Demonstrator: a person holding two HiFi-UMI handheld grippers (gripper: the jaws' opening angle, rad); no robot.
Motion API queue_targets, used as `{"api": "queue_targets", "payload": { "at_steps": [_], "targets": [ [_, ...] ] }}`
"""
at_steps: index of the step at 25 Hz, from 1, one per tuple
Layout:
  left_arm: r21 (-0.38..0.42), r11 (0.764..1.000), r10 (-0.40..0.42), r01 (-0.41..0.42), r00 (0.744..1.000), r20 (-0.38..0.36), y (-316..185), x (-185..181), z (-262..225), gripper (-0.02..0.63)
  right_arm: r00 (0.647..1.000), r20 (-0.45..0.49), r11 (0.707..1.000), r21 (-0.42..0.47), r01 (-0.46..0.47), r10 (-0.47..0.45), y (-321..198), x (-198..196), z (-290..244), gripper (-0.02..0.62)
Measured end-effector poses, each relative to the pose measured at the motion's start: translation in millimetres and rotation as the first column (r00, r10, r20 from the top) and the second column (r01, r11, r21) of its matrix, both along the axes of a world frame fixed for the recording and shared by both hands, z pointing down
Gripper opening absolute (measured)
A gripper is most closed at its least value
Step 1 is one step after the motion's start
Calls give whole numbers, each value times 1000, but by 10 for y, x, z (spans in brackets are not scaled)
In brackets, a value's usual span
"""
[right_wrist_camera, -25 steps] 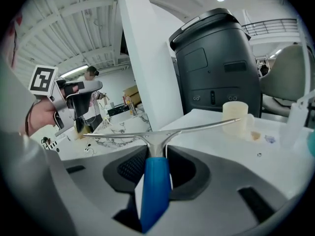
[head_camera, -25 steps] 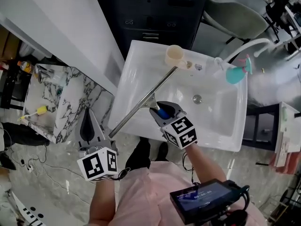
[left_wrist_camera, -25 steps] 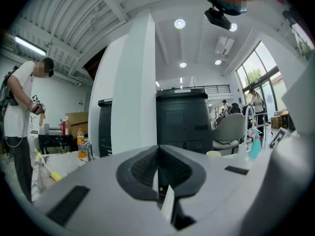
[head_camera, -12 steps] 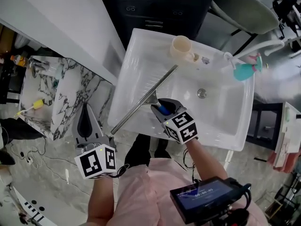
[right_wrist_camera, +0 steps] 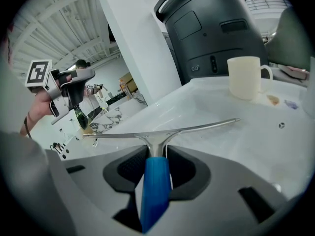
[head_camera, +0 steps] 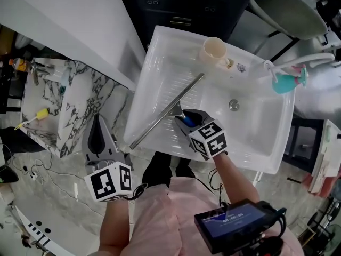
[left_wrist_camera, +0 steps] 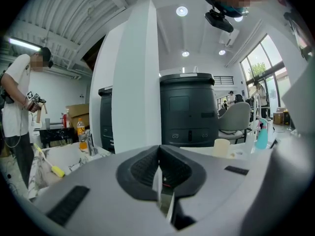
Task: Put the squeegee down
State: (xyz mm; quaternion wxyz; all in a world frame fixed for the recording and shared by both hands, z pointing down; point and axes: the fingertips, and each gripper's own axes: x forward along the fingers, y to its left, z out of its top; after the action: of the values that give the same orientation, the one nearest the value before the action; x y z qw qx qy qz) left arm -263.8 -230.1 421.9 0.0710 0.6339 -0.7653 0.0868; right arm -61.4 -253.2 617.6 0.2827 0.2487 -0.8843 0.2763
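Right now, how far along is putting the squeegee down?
Done: the squeegee is over the sink. In hand: the right gripper is clamped on its blue handle. To do: set it down and open the jaws. The left gripper is shut, empty, beside the sink.

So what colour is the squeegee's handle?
Blue. The squeegee handle shows best in the right gripper view.
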Motion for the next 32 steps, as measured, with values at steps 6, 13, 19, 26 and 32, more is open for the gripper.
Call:
{"api": "queue_targets", "payload": {
  "at_steps": [6,13,19,26,32],
  "targets": [
    [-16,1000,-2,2,1000,-8,-47,-33,62,9,1000,-22,1000,-26,16,-17,1,-25,107,124],
    [-29,1000,-3,3,1000,-20,-93,-62,138,9,999,-40,998,-48,32,-34,15,-52,193,126],
    [-32,999,-2,1,1000,-23,-99,-74,157,9,998,-54,997,-61,41,-44,42,-60,244,129],
    [-29,1000,9,-10,1000,-26,-118,-32,138,9,998,-37,997,-63,50,-52,60,-103,207,193],
    [-6,999,43,-43,999,-23,-139,77,41,9,999,-22,998,-49,30,-32,54,-63,108,295]
  ]
}}
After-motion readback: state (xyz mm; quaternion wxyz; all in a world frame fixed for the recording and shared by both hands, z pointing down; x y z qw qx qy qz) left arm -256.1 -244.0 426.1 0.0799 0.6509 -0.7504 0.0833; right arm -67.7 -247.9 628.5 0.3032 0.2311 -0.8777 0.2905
